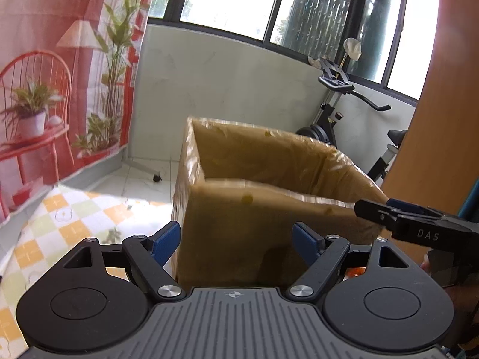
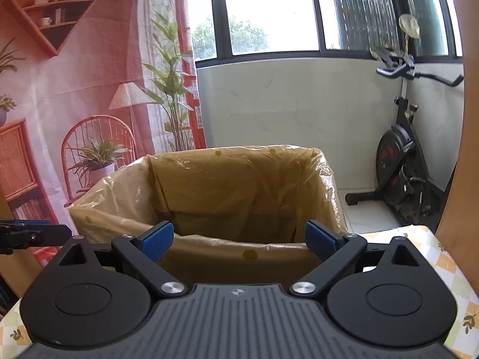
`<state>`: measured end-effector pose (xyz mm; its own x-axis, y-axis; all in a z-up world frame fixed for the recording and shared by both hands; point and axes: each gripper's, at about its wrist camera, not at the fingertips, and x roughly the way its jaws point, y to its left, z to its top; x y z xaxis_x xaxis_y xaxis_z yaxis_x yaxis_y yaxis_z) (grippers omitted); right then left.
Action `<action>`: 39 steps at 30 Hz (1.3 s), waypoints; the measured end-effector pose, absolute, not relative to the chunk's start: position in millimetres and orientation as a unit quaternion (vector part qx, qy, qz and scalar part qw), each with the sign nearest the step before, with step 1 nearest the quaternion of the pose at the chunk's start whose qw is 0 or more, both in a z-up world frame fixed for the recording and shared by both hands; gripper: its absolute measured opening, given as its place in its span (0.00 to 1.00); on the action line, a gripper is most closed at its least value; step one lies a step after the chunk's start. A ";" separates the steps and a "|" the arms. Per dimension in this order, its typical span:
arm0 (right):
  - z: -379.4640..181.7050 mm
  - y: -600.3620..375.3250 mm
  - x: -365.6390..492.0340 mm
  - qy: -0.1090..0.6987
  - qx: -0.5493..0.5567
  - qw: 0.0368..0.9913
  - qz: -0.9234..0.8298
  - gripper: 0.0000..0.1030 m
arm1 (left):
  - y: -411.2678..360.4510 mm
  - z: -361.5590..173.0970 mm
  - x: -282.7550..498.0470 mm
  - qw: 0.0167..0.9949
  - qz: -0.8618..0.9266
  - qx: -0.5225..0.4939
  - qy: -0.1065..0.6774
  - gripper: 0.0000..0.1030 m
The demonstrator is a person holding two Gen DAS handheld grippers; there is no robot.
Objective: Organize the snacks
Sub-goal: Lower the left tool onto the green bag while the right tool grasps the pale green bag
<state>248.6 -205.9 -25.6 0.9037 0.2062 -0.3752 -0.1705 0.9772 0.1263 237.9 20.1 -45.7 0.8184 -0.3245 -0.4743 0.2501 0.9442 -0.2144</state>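
A brown cardboard box lined with clear plastic stands on the checked tablecloth, open at the top; it also shows in the right wrist view. My left gripper is open and empty, just in front of the box's near left corner. My right gripper is open and empty, facing the box's near wall at its rim. The right gripper's fingers show at the right edge of the left wrist view. The left gripper's finger shows at the left edge of the right wrist view. No snacks are visible.
The checked tablecloth covers the table; it also shows in the right wrist view. A printed red backdrop hangs on the left. An exercise bike stands by the white wall under the windows. A wooden panel is at the right.
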 end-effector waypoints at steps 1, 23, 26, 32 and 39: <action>-25.5 -204.7 244.4 0.196 0.044 0.975 0.098 0.94 | 21.1 -48.6 235.0 0.949 -0.151 -0.073 0.266 0.81; -82.8 -168.1 184.2 0.322 0.072 0.934 0.135 0.94 | 57.0 -104.8 188.4 0.920 -0.140 -0.079 0.358 0.81; -91.5 -165.0 179.7 0.352 0.080 0.922 0.137 0.93 | 61.1 -111.6 185.2 0.916 -0.141 -0.091 0.363 0.80; -102.8 -150.9 176.9 0.395 0.078 0.901 0.161 0.93 | 60.4 -126.7 180.5 0.906 -0.156 -0.100 0.381 0.80; -111.9 -123.1 181.5 0.424 0.056 0.882 0.197 0.93 | 71.1 -142.6 179.5 0.893 -0.156 -0.125 0.402 0.78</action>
